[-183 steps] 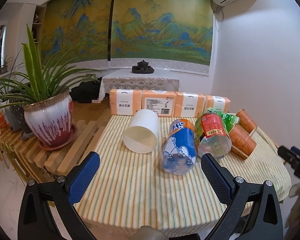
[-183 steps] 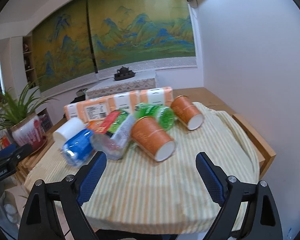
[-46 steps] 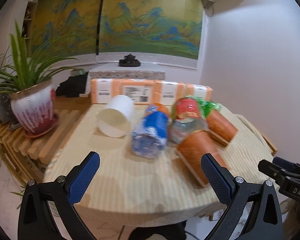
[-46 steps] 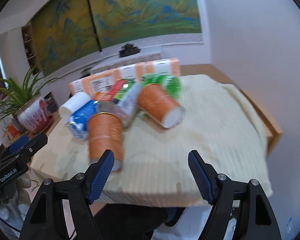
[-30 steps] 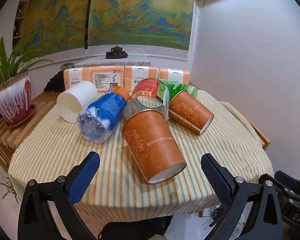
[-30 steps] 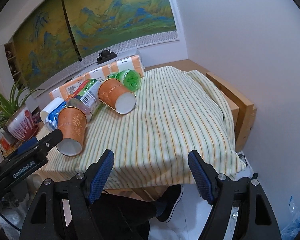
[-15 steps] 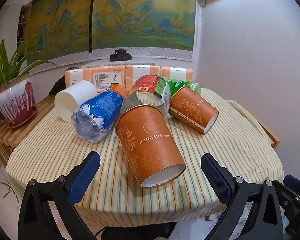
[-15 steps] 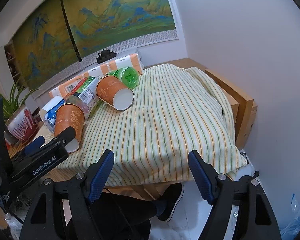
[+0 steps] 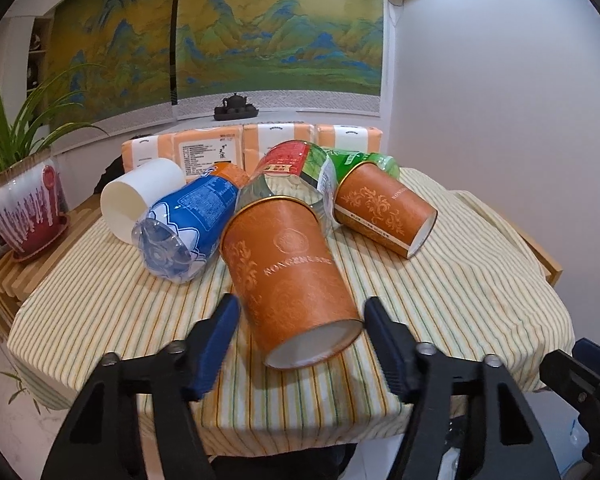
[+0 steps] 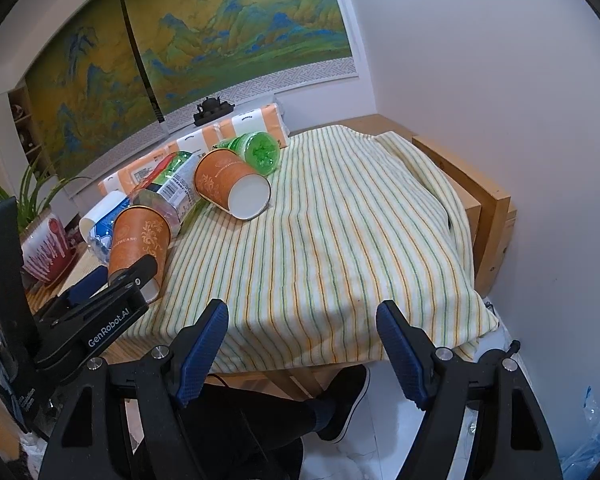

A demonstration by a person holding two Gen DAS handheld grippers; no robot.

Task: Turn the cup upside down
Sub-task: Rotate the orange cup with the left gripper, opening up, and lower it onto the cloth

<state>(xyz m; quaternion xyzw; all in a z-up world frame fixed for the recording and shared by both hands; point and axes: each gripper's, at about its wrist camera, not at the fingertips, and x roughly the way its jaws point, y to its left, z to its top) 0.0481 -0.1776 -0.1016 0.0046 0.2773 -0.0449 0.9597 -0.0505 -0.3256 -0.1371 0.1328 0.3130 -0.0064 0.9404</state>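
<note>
An orange paper cup (image 9: pixel 288 276) lies on its side on the striped tablecloth (image 9: pixel 440 300), its open mouth toward me. My left gripper (image 9: pixel 300 328) is open, with a finger on each side of the cup's mouth end and a small gap to each; it also shows in the right wrist view (image 10: pixel 112 276) beside the same cup (image 10: pixel 140 240). A second orange cup (image 9: pixel 384 210) lies on its side further right. My right gripper (image 10: pixel 302 336) is open and empty at the table's near edge.
A white cup (image 9: pixel 140 200), a blue-labelled bottle (image 9: pixel 192 228), a red-and-green-labelled bottle (image 9: pixel 292 176) and a green bottle (image 10: pixel 256 148) lie behind the cups. Orange tissue packs (image 9: pixel 208 152) line the back. A potted plant (image 9: pixel 24 208) stands at left. A wall (image 10: pixel 500 100) is at right.
My left gripper has moved forward and narrowed, so its fingers now flank the near orange cup's mouth end. My right gripper has hardly moved.
</note>
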